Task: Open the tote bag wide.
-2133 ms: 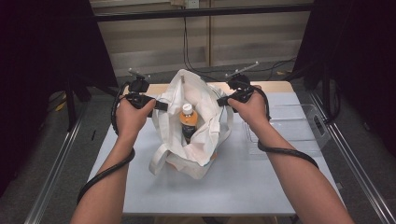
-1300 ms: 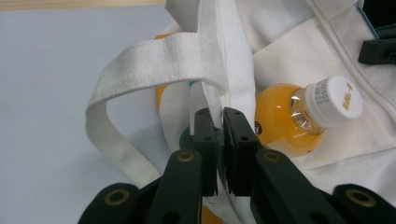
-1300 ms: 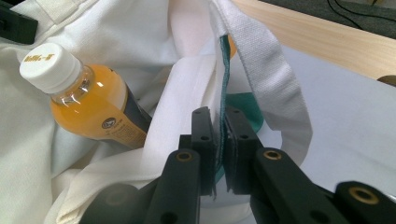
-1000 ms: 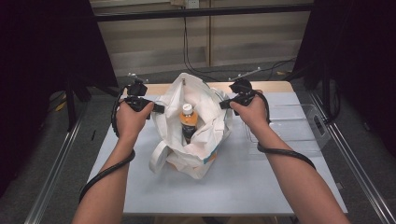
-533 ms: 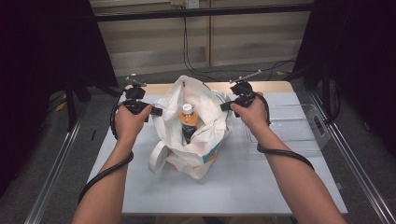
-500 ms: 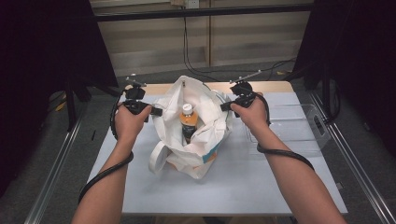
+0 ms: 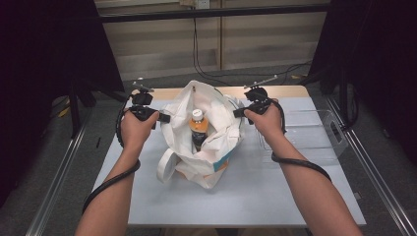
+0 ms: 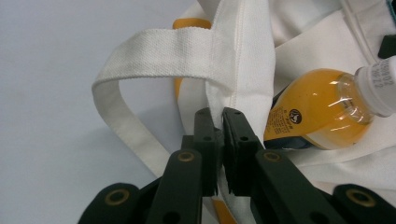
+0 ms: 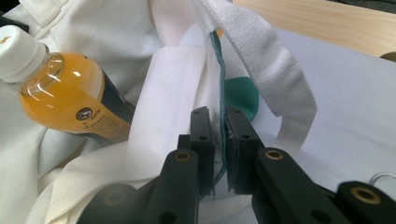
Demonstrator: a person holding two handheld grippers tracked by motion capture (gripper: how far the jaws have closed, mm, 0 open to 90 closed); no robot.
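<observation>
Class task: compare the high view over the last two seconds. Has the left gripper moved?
Yes. The left gripper, shut on the bag rim, has shifted outward toward the table's left edge, widening the opening.

A laboratory recording station: a pale grey work table (image 7: 275, 196) with a wooden far edge stands inside a black metal frame (image 7: 211, 12), flanked by dark curtains (image 7: 44, 73); loose cables (image 7: 206, 69) run across the grey floor before a slatted wall (image 7: 162, 39).
</observation>
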